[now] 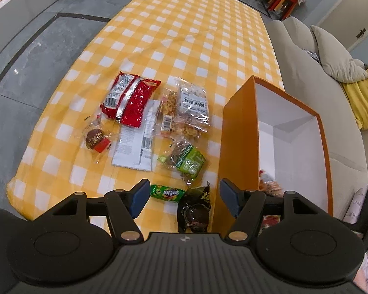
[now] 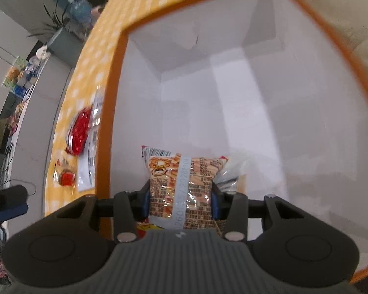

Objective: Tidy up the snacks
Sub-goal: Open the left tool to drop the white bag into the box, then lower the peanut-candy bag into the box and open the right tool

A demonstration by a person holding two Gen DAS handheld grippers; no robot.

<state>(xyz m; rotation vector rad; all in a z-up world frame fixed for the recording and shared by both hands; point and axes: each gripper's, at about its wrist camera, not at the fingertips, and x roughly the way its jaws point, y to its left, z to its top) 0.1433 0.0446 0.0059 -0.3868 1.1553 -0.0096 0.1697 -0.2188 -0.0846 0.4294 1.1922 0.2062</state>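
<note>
1. Inside the box (image 2: 269, 112), over its white floor, the right gripper (image 2: 180, 202) is clamped on a snack packet (image 2: 181, 178). Both pads press its sides, so it's a real grip, and the packet hangs just above the bottom near the box's left wall.

2. Left gripper (image 1: 182, 197) hovers outside the box, right by its orange wall, with the jaws spread wide and nothing between them. A green candy tube (image 1: 167, 192) and a dark pouch (image 1: 196, 208) lie on the table under that gap.

3. Risk one: the packet is crinkly film and held around its lower half, so I'd guess it could slip or swing if the hand jerks. Dropping it from here is no big deal, though, since it'd land in the box anyway.

4. Risk two: the box looks light and sits at the table edge next to the sofa. Bump a wall going in or out and it could slide or tip.

5. Risk three: the left gripper is close to the box wall, so a careless reach for the pouch might nudge it.

6. Orientation: the packet's long axis runs away from the gripper toward the box's far wall, barcode end leading, printed face up toward the camera.
</note>
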